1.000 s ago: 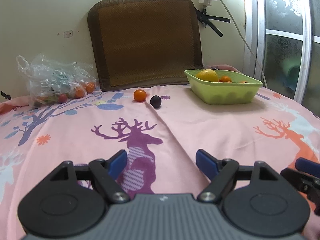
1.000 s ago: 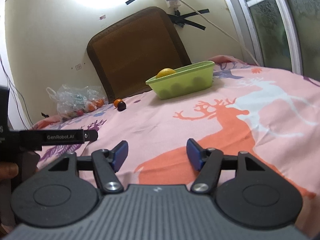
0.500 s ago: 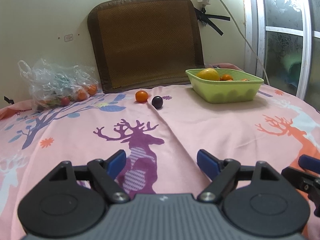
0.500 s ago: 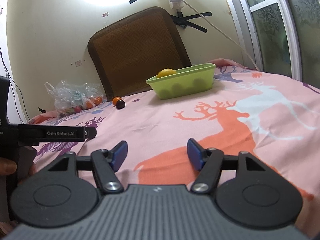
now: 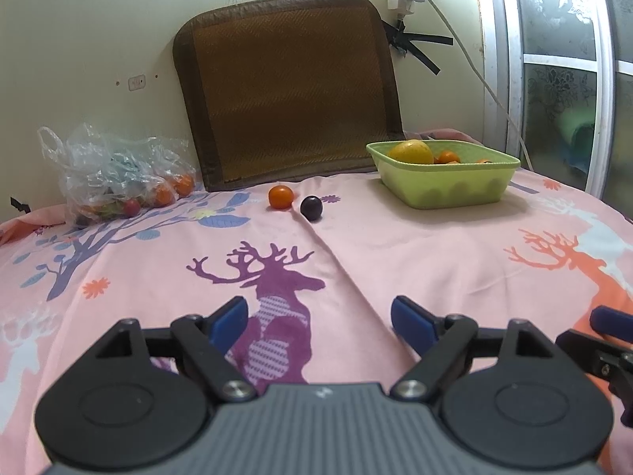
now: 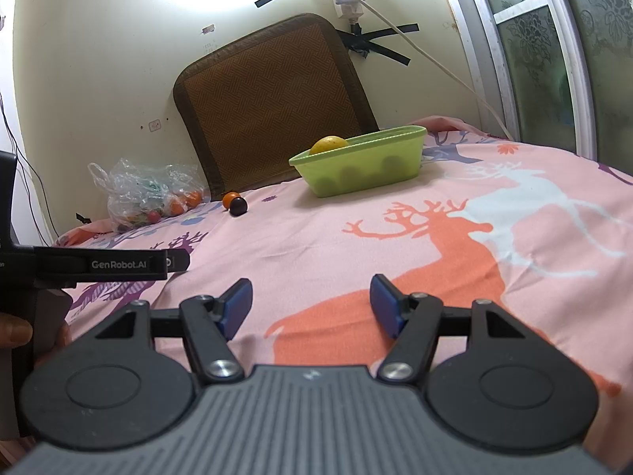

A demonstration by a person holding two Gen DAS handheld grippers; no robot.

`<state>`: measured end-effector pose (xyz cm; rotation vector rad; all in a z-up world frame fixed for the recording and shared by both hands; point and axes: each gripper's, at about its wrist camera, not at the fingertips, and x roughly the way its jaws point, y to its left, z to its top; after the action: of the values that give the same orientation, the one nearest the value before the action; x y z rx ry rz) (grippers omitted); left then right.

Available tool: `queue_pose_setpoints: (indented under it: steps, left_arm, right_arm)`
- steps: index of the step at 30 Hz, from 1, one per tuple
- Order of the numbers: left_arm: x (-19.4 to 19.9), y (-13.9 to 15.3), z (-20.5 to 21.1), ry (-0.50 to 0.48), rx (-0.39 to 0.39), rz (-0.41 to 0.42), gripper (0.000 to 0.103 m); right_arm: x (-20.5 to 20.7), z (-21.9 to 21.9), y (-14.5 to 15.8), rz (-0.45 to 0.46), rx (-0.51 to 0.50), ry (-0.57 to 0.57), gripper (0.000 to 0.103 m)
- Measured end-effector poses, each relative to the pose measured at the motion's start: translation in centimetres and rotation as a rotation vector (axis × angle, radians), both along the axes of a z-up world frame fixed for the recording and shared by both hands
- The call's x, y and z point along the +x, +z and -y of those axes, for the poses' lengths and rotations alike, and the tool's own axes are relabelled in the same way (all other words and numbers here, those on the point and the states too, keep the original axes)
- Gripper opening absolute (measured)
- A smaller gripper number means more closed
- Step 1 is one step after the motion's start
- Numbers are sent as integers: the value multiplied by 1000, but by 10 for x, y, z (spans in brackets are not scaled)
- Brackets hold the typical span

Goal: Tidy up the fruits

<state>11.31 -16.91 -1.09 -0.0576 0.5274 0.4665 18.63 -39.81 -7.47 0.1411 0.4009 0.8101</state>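
A small orange fruit (image 5: pixel 281 196) and a dark plum (image 5: pixel 311 208) lie side by side on the pink deer-print sheet (image 5: pixel 395 253), far ahead of my left gripper (image 5: pixel 318 318), which is open and empty. A green basket (image 5: pixel 455 190) at the back right holds a yellow fruit (image 5: pixel 411 151) and oranges. In the right wrist view the plum (image 6: pixel 238 206), orange fruit (image 6: pixel 228 199) and basket (image 6: pixel 364 174) lie far ahead. My right gripper (image 6: pixel 310 301) is open and empty, low over the sheet.
A clear plastic bag (image 5: pixel 114 174) with more fruit sits at the back left by the wall. A brown cushion (image 5: pixel 289 99) leans on the wall behind. A glass door (image 5: pixel 561 71) stands at the right. The left gripper's body (image 6: pixel 99 264) shows left in the right wrist view.
Both views have tilted slightly, so the fruit and basket sit a little lower in frame. Both grippers stay open and nothing on the sheet has moved.
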Motion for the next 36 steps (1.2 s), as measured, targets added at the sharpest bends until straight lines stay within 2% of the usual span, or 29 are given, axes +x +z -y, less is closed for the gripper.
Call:
queue_pose_setpoints:
  steps: [17, 26, 36]
  left_arm:
    - [-4, 1, 2, -18, 2, 21, 84]
    - [-7, 1, -5, -18, -38, 41, 83]
    - [-8, 3, -3, -30, -32, 53, 83]
  right_arm:
    - [0, 0, 0, 1, 3, 2, 68]
    - [-2, 3, 2, -9, -5, 15, 68]
    - [-4, 5, -1, 26, -26, 35, 68]
